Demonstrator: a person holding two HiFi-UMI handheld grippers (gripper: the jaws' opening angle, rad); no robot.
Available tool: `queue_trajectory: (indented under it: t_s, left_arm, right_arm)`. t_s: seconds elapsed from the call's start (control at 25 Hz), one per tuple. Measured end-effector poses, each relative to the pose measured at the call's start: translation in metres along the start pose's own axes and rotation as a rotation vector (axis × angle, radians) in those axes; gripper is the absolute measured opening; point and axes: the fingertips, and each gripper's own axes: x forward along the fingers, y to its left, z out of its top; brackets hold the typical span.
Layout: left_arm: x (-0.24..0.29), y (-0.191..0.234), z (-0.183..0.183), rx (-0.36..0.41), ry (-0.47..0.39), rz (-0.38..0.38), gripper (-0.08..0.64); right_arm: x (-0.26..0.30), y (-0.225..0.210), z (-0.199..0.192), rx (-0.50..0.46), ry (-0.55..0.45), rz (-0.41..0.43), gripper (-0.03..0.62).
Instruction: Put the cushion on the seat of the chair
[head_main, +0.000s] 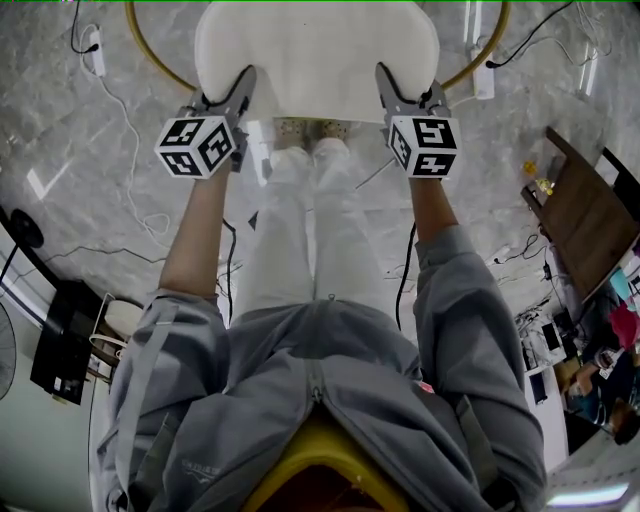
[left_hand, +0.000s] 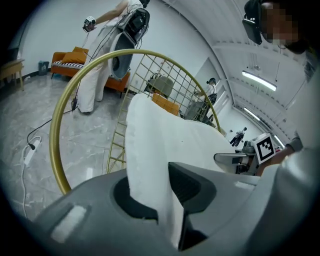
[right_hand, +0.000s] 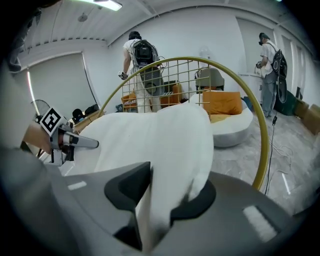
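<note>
A white cushion (head_main: 315, 55) is held low in front of me, over the chair's gold ring frame (head_main: 150, 55). My left gripper (head_main: 243, 82) is shut on its left edge and my right gripper (head_main: 386, 82) on its right edge. In the left gripper view the cushion (left_hand: 165, 140) is pinched between the jaws of the left gripper (left_hand: 167, 200), with the gold ring (left_hand: 57, 135) and wire-grid backrest (left_hand: 165, 75) behind it. The right gripper view shows the cushion's fabric (right_hand: 160, 145) squeezed in the right gripper (right_hand: 157, 202), the ring (right_hand: 260, 145) beyond. The chair's seat is hidden under the cushion.
Cables and a power strip (head_main: 97, 50) lie on the grey marble floor. A wooden table (head_main: 580, 210) stands at the right. My legs (head_main: 310, 220) are just behind the chair. Other people (right_hand: 142, 70) stand farther back, near orange-cushioned furniture (right_hand: 222, 105).
</note>
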Motion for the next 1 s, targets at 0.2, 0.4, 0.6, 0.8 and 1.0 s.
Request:
queue_trajectory:
  t_s: [0.2, 0.4, 0.6, 0.8, 1.0]
  left_arm:
    - [0.012, 0.006, -0.004, 0.023, 0.040, 0.030, 0.091]
    - [0.019, 0.023, -0.011, 0.057, 0.122, 0.124, 0.192]
    - [0.019, 0.035, -0.015, 0.077, 0.153, 0.186, 0.262]
    - [0.018, 0.037, -0.008, 0.082, 0.113, 0.197, 0.285]
    - [0.014, 0.039, 0.008, 0.142, 0.053, 0.237, 0.308]
  right_arm:
    - [0.010, -0.013, -0.004, -0.007, 0.033, -0.051, 0.165]
    - [0.022, -0.027, -0.013, -0.017, 0.103, -0.125, 0.235]
    - [0.027, -0.042, -0.015, 0.017, 0.119, -0.216, 0.318]
    - [0.026, -0.048, -0.011, 0.057, 0.103, -0.278, 0.327]
    - [0.023, -0.056, -0.006, 0.050, 0.075, -0.334, 0.360]
